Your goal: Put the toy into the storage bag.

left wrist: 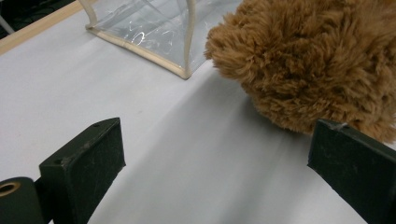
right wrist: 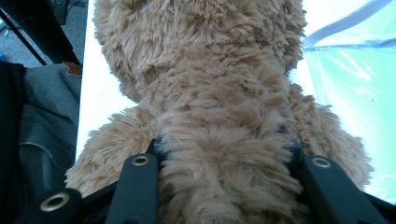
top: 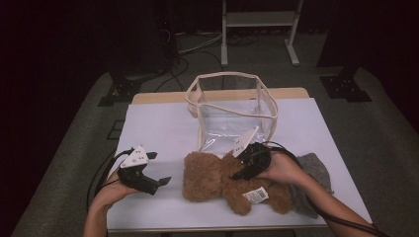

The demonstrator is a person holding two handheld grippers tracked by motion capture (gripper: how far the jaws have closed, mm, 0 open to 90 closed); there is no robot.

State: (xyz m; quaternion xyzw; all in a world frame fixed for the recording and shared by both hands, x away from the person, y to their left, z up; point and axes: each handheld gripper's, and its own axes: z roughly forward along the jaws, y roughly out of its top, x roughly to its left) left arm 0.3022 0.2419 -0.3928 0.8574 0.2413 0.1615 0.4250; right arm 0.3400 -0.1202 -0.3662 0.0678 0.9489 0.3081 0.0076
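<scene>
A brown plush teddy bear (top: 212, 180) lies on the white table top (top: 158, 128) near its front edge, a white label (top: 255, 195) on it. My right gripper (top: 242, 173) comes in from the right and straddles the bear's body. In the right gripper view its two black jaws sink into the fur on either side of the bear (right wrist: 219, 93), so the right gripper (right wrist: 224, 158) is shut on it. My left gripper (top: 159, 168) rests to the left of the bear, open and holding nothing. Beyond its wide-spread jaws, the left gripper view shows the bear (left wrist: 317, 60).
A clear plastic bag with cream trim (top: 225, 75) stands open just behind the bear, also in the left gripper view (left wrist: 140, 28). A grey cloth (top: 314, 170) lies at the table's right front, under the right forearm. Bare white table spreads to the left.
</scene>
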